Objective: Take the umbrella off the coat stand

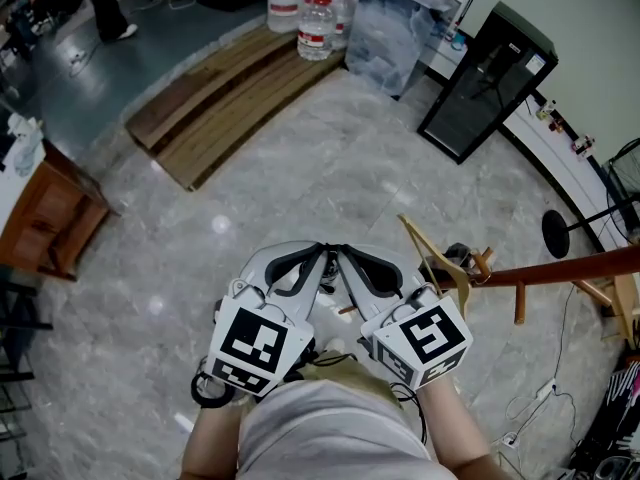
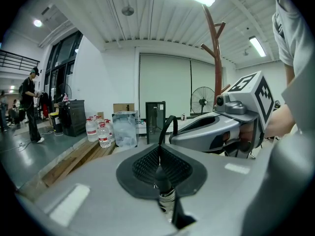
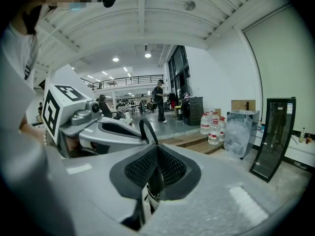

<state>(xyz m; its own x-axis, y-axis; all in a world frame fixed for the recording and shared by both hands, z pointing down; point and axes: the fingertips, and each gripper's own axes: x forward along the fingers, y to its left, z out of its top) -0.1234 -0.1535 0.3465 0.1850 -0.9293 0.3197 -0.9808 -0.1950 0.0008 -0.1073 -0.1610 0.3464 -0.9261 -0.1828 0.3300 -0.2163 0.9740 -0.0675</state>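
Both left gripper and right gripper closed; coat stand upright.

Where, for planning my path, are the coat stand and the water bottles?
coat stand (image 2: pixel 217 68), left gripper view, middle of its brown pole
water bottles (image 1: pixel 316 30), head view, body of the front bottle

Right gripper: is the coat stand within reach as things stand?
Probably yes. The coat stand rises close on the right of the right gripper, with nothing between them but its own wooden hanger. The jaws are shut, though, and would have to open first.
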